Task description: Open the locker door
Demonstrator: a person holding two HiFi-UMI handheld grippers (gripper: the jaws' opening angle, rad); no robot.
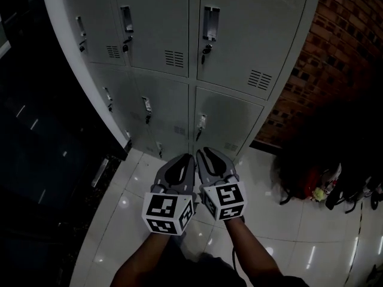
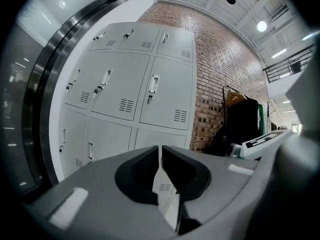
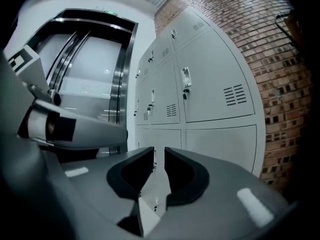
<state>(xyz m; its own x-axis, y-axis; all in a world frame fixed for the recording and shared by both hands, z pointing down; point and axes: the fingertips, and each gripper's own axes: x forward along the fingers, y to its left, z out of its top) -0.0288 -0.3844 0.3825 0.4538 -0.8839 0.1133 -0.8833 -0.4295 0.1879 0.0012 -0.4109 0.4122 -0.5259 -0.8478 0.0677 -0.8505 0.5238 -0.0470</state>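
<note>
We hold the left gripper [image 2: 160, 151] and the right gripper [image 3: 159, 153] side by side, very near each other, in front of a bank of grey lockers [image 1: 179, 46]. The jaws of the left gripper are clenched almost fully, with only a thin slit between them and nothing in it. The jaws of the right gripper are released a little, with a narrow empty gap. The lockers stand ahead of both pairs of jaws and apart from them; no jaw touches a door. Every locker door that we see is closed, and we cannot tell which one is meant. In the head view the jaws point toward the lower row, where the lower right door [image 1: 230, 121] is in line with them. Above it, the upper right door [image 1: 251, 34] has a recessed handle [image 1: 210, 23] with a key [image 1: 205, 51] under it. To the right of the jaws are a brick wall [image 1: 341, 58] and dark bags [image 1: 317, 181] on the white tiled floor [image 1: 281, 232]. To the left of the jaws are metal-framed lift doors [image 3: 85, 74].
</note>
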